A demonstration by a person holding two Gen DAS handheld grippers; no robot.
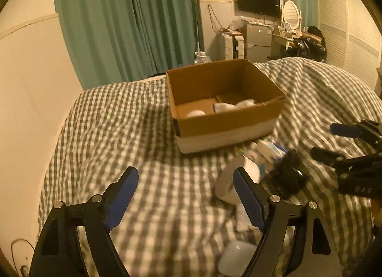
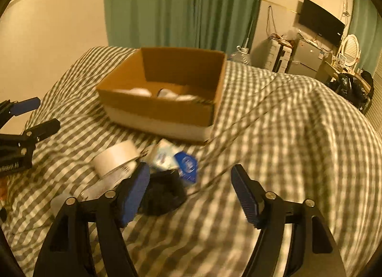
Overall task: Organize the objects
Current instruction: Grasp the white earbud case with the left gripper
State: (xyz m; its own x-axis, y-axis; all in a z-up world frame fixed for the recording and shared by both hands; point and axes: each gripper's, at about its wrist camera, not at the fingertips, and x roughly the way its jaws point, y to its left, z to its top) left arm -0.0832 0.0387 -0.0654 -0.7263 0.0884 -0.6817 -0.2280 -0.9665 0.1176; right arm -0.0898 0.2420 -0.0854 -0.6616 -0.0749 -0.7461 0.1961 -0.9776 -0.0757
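While both my grippers hover over the checkered bed [image 1: 119, 114], left gripper [image 1: 186, 193] and right gripper [image 2: 191, 191] are spread wide, holding nothing. Cardboard box [image 2: 164, 110] sits ahead with a few white things inside; tape roll [image 2: 114, 157], black fuzzy thing [image 2: 164, 195] and blue packet [image 2: 187, 164] are piled just in front of it

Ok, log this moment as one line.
left gripper open, empty | right gripper open, empty | brown cardboard box holds white items | white tape roll outside
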